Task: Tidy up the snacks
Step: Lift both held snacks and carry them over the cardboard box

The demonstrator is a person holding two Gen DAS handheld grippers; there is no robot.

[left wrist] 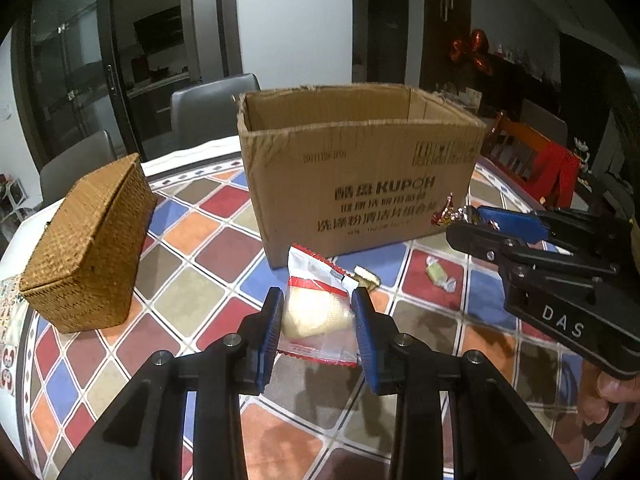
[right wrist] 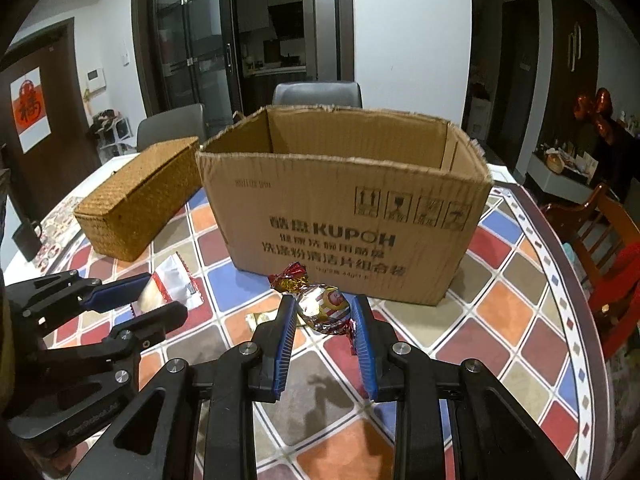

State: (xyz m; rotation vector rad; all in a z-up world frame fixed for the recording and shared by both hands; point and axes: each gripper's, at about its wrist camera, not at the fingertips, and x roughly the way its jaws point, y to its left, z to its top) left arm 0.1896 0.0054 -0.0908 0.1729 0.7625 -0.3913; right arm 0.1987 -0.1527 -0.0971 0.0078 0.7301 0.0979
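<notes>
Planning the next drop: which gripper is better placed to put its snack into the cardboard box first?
Right, probably. The right gripper, shut on the foil candy, sits nearer the cardboard box. The left gripper holds the wafer packet farther back.

Left claw (left wrist: 318, 312) grips a clear snack packet (left wrist: 320, 312) before the cardboard box (left wrist: 360, 168).

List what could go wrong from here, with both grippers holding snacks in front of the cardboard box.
1. The left gripper holds the clear snack packet by its soft middle; it may slip or get crushed.
2. The right gripper grips the foil candy across its round body, so it could pop out.
3. The cardboard box has tall walls; a low carry may hit the rim, and the grippers, close together, might collide.
</notes>
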